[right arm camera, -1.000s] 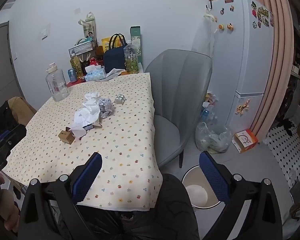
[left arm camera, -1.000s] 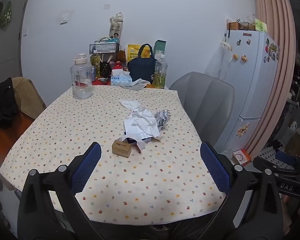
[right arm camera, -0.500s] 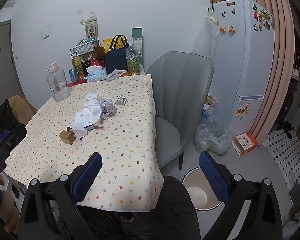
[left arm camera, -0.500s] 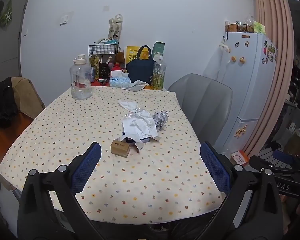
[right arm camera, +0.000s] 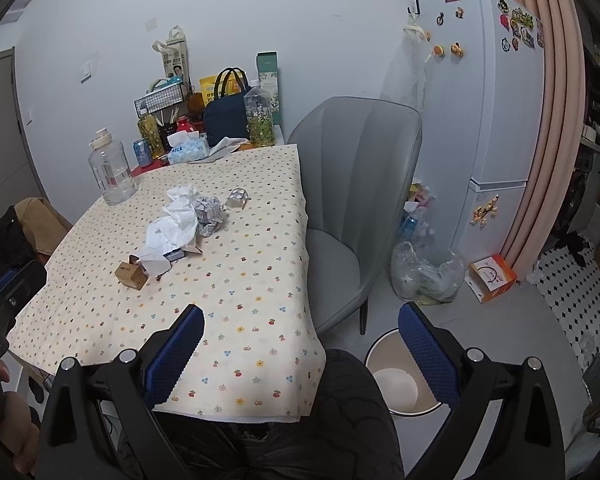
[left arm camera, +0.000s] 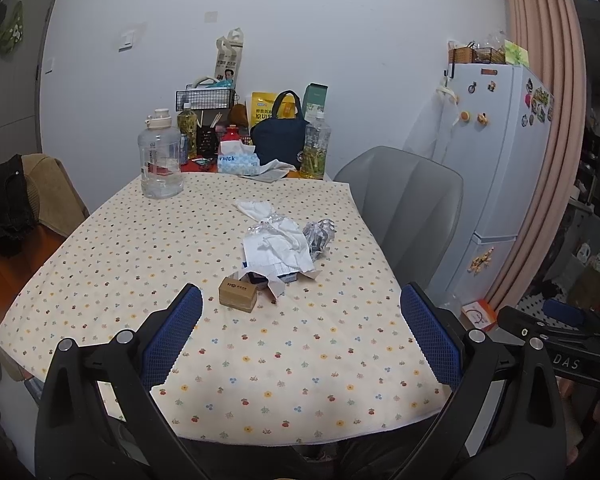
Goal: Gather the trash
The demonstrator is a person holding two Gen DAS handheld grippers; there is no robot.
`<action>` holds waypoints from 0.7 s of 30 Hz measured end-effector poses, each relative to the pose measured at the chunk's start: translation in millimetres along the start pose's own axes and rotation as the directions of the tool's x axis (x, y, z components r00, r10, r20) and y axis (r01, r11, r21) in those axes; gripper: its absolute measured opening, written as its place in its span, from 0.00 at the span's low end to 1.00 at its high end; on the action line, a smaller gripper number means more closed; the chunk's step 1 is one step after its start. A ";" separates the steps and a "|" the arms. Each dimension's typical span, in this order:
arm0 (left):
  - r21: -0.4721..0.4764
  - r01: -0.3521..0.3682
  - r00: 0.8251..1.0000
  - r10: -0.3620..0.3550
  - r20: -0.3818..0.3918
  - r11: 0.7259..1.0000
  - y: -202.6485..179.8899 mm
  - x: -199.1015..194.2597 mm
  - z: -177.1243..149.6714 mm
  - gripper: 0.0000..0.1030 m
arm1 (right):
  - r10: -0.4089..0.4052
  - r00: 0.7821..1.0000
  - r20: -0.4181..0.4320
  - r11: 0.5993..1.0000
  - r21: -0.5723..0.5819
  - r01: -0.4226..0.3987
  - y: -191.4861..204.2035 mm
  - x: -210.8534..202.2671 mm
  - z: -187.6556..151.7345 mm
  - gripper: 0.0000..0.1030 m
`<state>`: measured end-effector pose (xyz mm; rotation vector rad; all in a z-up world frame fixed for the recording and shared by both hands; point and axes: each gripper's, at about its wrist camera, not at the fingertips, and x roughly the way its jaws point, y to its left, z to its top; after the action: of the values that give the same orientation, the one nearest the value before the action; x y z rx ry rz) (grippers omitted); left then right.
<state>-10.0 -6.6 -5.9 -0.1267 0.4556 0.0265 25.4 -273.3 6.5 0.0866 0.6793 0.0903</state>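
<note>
Trash lies in a heap mid-table on the flowered cloth (left arm camera: 260, 360): a small brown box (left arm camera: 238, 295) (right arm camera: 131, 275), crumpled white paper (left arm camera: 276, 246) (right arm camera: 176, 220), a crushed foil ball (left arm camera: 319, 232) (right arm camera: 208, 210) and a small clear wrapper (right arm camera: 236, 199). My left gripper (left arm camera: 300, 340) hangs open over the table's near edge, short of the brown box. To the right, my right gripper (right arm camera: 300, 352) is open above the table's corner, with nothing between its fingers. A white waste bin (right arm camera: 400, 376) stands on the floor below it.
A grey chair (right arm camera: 352, 184) sits at the table's right side. Bottles, a navy bag (left arm camera: 278, 136), a tissue box (left arm camera: 238, 162) and a water jug (left arm camera: 160, 160) crowd the far end. A fridge (right arm camera: 480, 100), a plastic bag (right arm camera: 426, 272) and an orange box (right arm camera: 492, 278) are at right.
Both grippers have shifted slightly, so the table sits a little closer in the left view. Nothing on the table has moved and both stay open.
</note>
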 end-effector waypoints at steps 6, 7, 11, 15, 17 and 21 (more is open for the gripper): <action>0.001 0.005 1.000 -0.005 0.002 1.000 -5.3 1.9 -0.1 0.95 | -0.008 1.000 0.005 1.000 0.008 0.008 -4.6 1.2 -1.6 0.93; 0.009 0.005 1.000 -0.005 0.002 1.000 -7.3 1.8 -0.5 0.95 | -0.008 1.000 0.006 1.000 0.011 0.008 -5.7 1.4 -1.6 0.93; 0.022 0.004 1.000 -0.004 -0.001 1.000 -11.7 1.1 -1.7 0.95 | -0.010 1.000 0.011 1.000 0.014 0.010 -8.5 1.4 -3.0 0.93; 0.021 0.006 1.000 -0.006 -0.001 1.000 -12.7 1.3 -1.6 0.95 | -0.014 1.000 0.018 1.000 0.015 0.013 -11.4 0.5 -2.3 0.93; 0.020 0.008 1.000 -0.008 -0.002 1.000 -13.8 1.8 -1.7 0.95 | -0.014 1.000 0.022 1.000 0.016 0.013 -12.5 -1.3 -2.3 0.93; 0.016 0.012 1.000 -0.011 -0.007 1.000 -14.2 2.7 -2.0 0.95 | -0.017 0.999 0.034 1.000 0.013 0.017 -13.0 -4.6 -0.9 0.93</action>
<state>-7.7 -20.9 -7.2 -0.1133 0.4618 0.0110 22.0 -286.7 7.3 0.0947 0.6462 0.0681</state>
